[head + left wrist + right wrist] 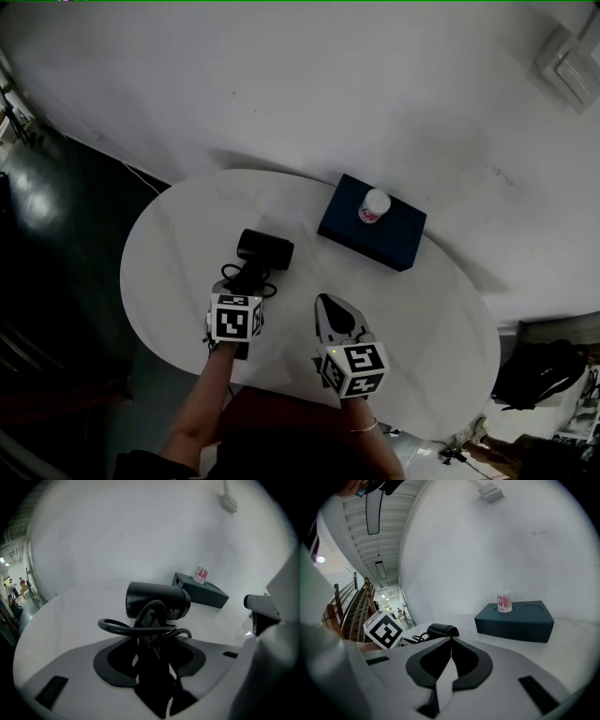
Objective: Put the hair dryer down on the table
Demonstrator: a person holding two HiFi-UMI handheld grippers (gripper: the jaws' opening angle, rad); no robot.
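My left claw [152, 665] is clamped on the handle of the black hair dryer [264, 249], left of centre in the head view, low over the white table [169, 253], while my right claw [451, 641] is closed, empty.

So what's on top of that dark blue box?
A small pink-and-white tub stands on the dark blue box, in one of two round hollows. The other hollow is empty. What the tub holds is too small to tell, and the box's inside is covered.
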